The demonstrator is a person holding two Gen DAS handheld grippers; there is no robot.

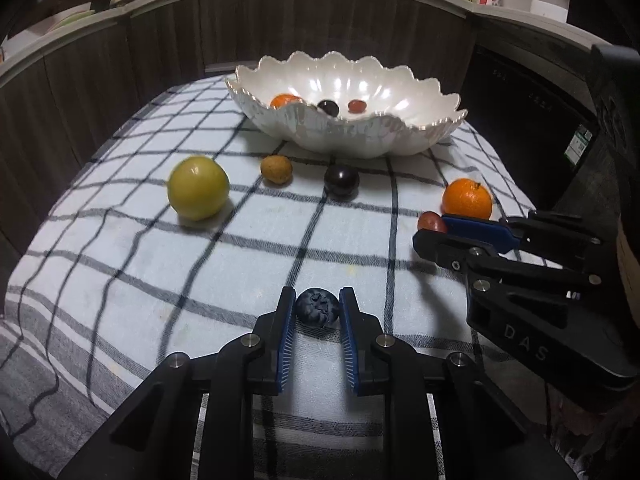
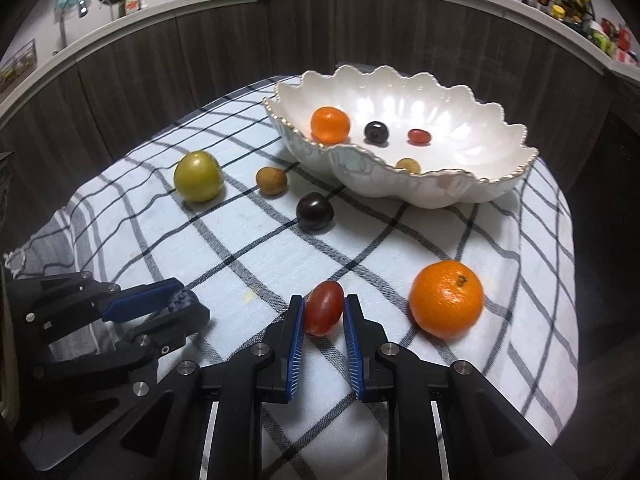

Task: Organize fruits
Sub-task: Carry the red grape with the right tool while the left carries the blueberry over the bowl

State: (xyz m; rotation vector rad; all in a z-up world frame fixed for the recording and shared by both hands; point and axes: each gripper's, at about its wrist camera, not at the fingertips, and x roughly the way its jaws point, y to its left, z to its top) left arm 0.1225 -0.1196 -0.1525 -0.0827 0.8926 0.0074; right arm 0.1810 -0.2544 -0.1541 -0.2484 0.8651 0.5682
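My left gripper [image 1: 317,298] is shut on a dark blueberry [image 1: 317,307] that rests on the checked cloth [image 1: 160,264]; from the right wrist view the same gripper [image 2: 188,300] shows at lower left with the blueberry [image 2: 182,300] between its pads. My right gripper [image 2: 324,302] is shut on a red grape [image 2: 324,307], low on the cloth; it appears at right [image 1: 430,228] in the left wrist view, the grape [image 1: 431,222] at its tips. A white scalloped bowl [image 2: 460,192] at the back holds an orange [image 2: 330,125], a dark grape [image 2: 376,131], a red grape [image 2: 419,135] and a small tan fruit [image 2: 408,165].
On the cloth lie a green round fruit [image 2: 198,176], a tan longan [image 2: 271,180], a dark plum-coloured fruit [image 2: 315,211] and an orange [image 2: 446,299] just right of my right gripper. A dark wood-panelled counter front [image 2: 160,60] curves behind the table.
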